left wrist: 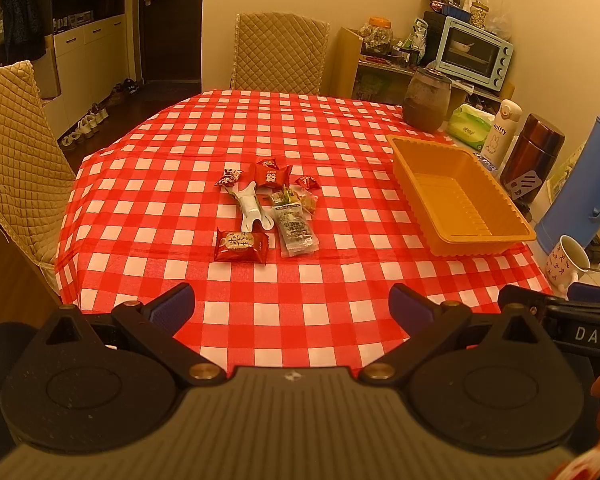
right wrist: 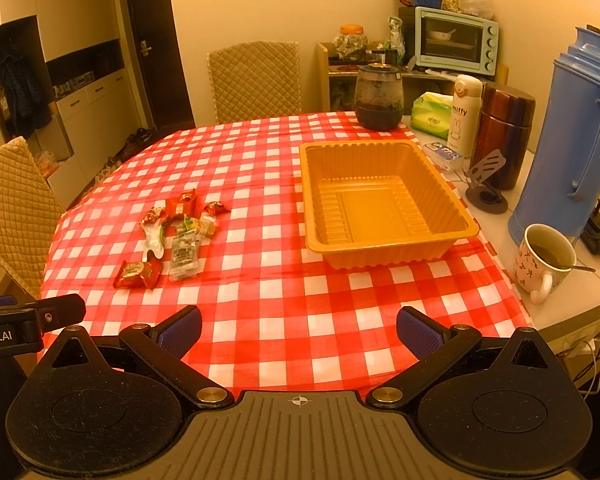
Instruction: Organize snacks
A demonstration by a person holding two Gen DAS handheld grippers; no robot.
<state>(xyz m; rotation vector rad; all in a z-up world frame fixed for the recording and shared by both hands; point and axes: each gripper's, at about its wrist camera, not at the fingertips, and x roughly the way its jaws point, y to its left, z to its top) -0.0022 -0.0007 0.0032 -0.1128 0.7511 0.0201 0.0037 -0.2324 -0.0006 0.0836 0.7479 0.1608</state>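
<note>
A small pile of wrapped snacks point(left wrist: 268, 208) lies mid-table on the red checked cloth: a red packet point(left wrist: 241, 245) nearest me, a clear packet point(left wrist: 296, 232), a white packet point(left wrist: 250, 206) and small red candies point(left wrist: 269, 174). The pile also shows in the right wrist view point(right wrist: 176, 236). An empty orange tray point(left wrist: 460, 200) stands to the right of it and shows in the right wrist view too point(right wrist: 380, 204). My left gripper point(left wrist: 291, 305) is open and empty, short of the pile. My right gripper point(right wrist: 299, 330) is open and empty, near the table's front edge, short of the tray.
A dark glass jar point(right wrist: 379, 98), a tissue pack point(right wrist: 432, 114), a white bottle point(right wrist: 465, 114), a brown flask point(right wrist: 504, 132), a blue thermos point(right wrist: 572, 140) and a mug with a spoon point(right wrist: 546, 260) crowd the right side. Quilted chairs stand at the far edge point(left wrist: 280, 52) and left point(left wrist: 16, 160).
</note>
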